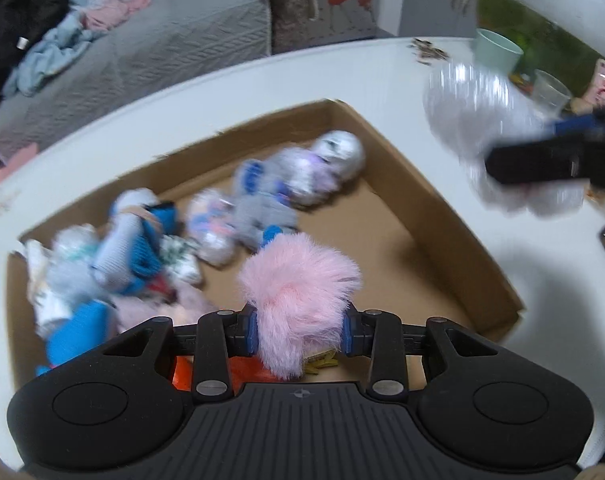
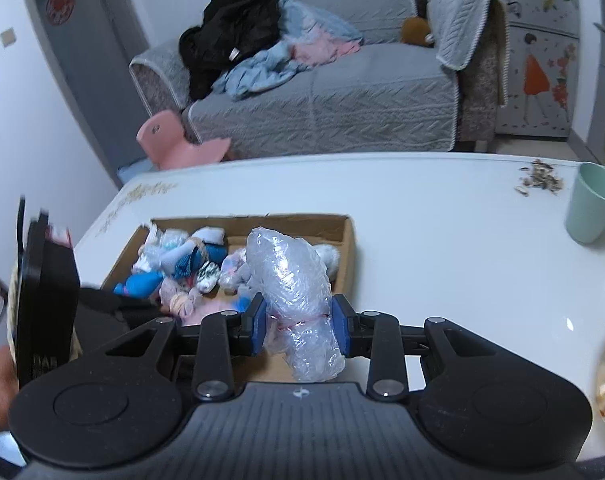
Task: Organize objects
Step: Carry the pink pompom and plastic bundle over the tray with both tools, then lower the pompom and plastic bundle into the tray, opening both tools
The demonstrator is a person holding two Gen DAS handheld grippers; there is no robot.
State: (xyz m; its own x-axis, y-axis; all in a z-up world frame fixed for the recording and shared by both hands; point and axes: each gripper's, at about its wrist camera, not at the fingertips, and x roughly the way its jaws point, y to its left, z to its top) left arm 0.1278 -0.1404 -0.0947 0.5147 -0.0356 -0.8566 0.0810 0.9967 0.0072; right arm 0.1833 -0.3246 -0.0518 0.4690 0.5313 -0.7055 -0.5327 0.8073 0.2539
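My left gripper [image 1: 300, 328] is shut on a fluffy pink pompom toy [image 1: 298, 292], held over the near side of a shallow cardboard box [image 1: 442, 240]. Inside the box lie several small bundled socks and wrapped items [image 1: 206, 232], blurred. My right gripper [image 2: 300, 326] is shut on a clear crumpled plastic-wrapped bundle [image 2: 290, 280], hanging just short of the box's [image 2: 348, 240] near right corner. In the left wrist view that bundle [image 1: 474, 120] and the right gripper's black finger [image 1: 542, 164] show at the far right, blurred.
The box sits on a white table [image 2: 442, 248]. A mint-green cup [image 2: 592, 204] and scattered seed husks [image 2: 538, 180] are at the back right. A glass fish tank [image 1: 542, 20] stands behind the cup. A grey sofa [image 2: 342, 108] with clothes lies beyond the table.
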